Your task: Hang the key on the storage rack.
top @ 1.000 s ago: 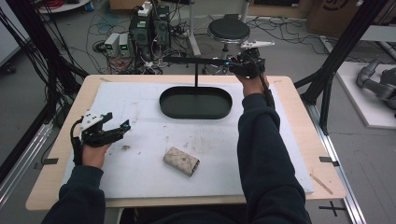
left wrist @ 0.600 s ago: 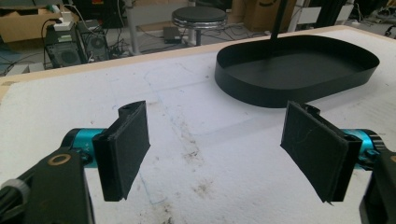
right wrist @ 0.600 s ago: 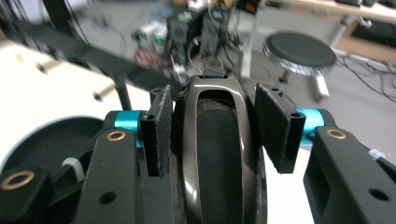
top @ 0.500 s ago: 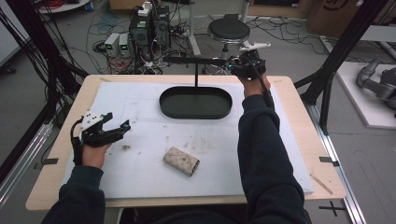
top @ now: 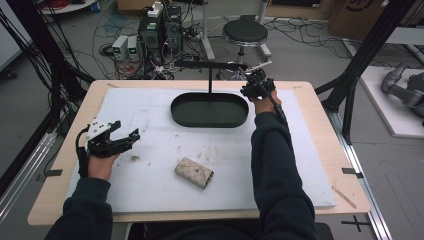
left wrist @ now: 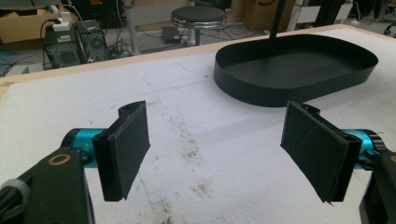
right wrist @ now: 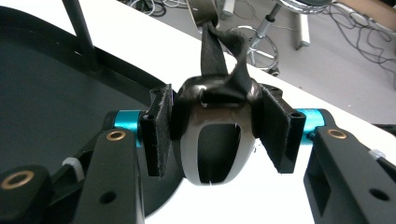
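A: Start with the bench (top: 310, 150). What stands on it?

B: A white mat covers most of it. At the far edge sits your black oval tray (top: 209, 111), with a thin post rising from it to a crossbar (top: 210, 65). Near the front edge, about midway, lies a small beige pouch (top: 194, 172).

A: And my right gripper (top: 256, 88)?

B: It hangs by the right end of the tray, near the far right corner. Its jaws are clamped on a small glossy thing, dark on top and pale below (right wrist: 215, 135), with a twisted black strap (right wrist: 219, 51) running up from it. I can't tell what it is exactly.

A: My left gripper (top: 122, 140)?

B: It rests near the left edge, jaws wide apart with nothing between them, pointing towards the tray.

A: Which step am I in?

B: I'd judge you're carrying the strapped thing to the stand. Next, decide between hooking the strap over the crossbar and lowering the thing into the tray. Release only once it is seated.
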